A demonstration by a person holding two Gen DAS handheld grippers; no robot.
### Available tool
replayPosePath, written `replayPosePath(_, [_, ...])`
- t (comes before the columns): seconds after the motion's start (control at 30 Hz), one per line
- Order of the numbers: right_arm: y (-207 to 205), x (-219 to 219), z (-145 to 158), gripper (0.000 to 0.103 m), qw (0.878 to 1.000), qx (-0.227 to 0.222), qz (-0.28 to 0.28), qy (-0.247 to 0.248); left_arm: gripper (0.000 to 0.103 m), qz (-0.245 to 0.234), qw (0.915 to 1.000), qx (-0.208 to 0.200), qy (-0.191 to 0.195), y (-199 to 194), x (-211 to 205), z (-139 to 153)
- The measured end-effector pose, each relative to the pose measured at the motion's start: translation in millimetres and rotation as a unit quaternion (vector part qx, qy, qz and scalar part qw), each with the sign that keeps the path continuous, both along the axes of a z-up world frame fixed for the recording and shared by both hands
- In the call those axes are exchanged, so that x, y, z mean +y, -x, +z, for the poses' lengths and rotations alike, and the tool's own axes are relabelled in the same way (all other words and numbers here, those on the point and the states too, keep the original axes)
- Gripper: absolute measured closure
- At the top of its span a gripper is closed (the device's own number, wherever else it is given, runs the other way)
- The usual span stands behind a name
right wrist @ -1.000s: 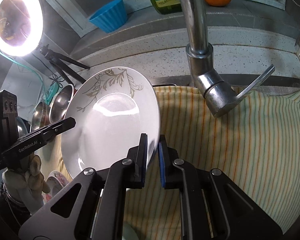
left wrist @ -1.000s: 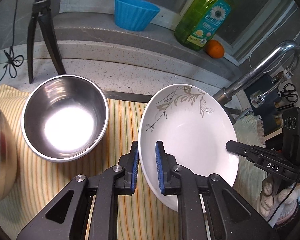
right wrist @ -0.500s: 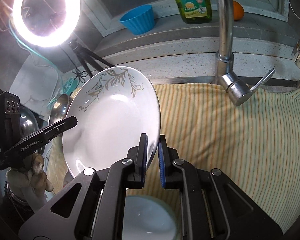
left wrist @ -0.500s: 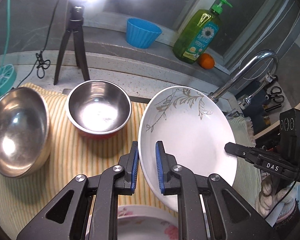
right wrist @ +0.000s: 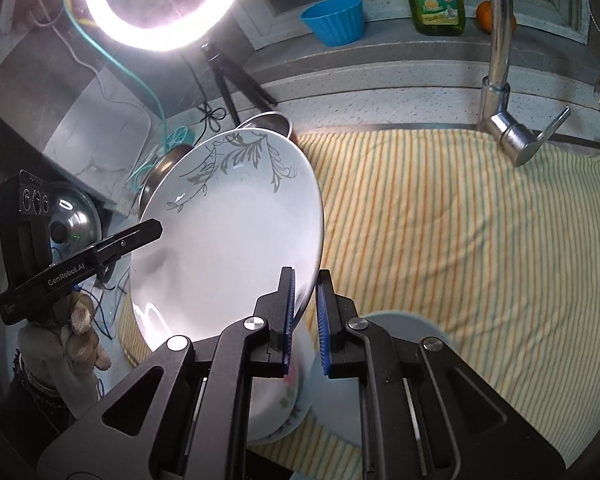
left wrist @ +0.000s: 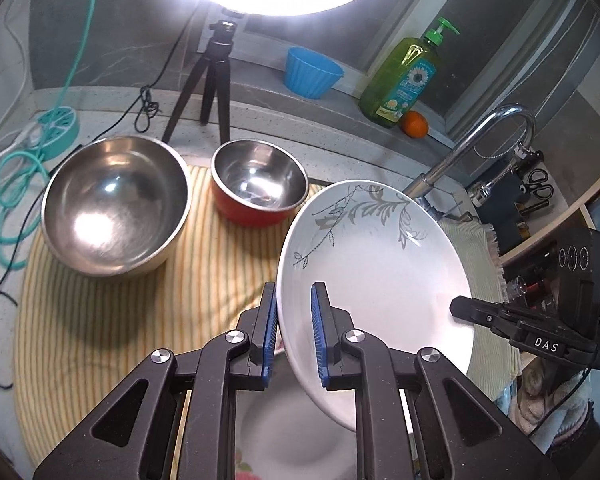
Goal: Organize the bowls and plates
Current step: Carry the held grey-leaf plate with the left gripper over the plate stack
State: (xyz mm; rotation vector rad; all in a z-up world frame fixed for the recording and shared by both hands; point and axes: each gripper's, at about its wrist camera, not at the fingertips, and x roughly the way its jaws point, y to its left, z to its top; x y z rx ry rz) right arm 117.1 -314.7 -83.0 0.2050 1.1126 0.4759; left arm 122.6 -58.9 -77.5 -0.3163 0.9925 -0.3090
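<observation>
A white plate with a grey leaf pattern (left wrist: pixel 380 264) is held tilted in the air by both grippers, one on each side of its rim. My left gripper (left wrist: pixel 294 332) is shut on its left edge. My right gripper (right wrist: pixel 305 320) is shut on its right edge (right wrist: pixel 228 232). Below it lies a stack of white flowered plates (right wrist: pixel 284 396) next to a pale blue plate (right wrist: pixel 380 360). A large steel bowl (left wrist: pixel 116 204) and a small steel bowl with a red outside (left wrist: pixel 258 188) stand on the striped cloth (left wrist: pixel 112 320) at the back left.
A ring light on a tripod (left wrist: pixel 216 76) stands behind the bowls. A blue cup (left wrist: pixel 312 72), green soap bottle (left wrist: pixel 408 76) and orange (left wrist: pixel 416 124) sit on the ledge. The tap (right wrist: pixel 500 80) rises at the right. Teal cables (left wrist: pixel 12 184) lie at left.
Both grippers have pulled back and up with the plate held between them. The bowls now look farther off, and the stacked plates and the blue plate show more below.
</observation>
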Motion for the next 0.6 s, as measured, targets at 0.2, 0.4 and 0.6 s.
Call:
replayPosePath(0.2, [28,14,-7,0.092,1.000,0.010,0.011,0.005,0.089,0.000,0.9999,0.014,0.004,26,17,-10])
replayPosePath(0.4, [54,24,-22,0.091,0.999,0.031,0.016,0.011,0.089,-0.002,0.9994,0.033,0.009,45,27,-23])
replayPosePath(0.6, [69,26,-39,0.091,0.998,0.053,0.016,0.016,0.089,-0.003,0.9990,0.043,0.011,57,31,-32])
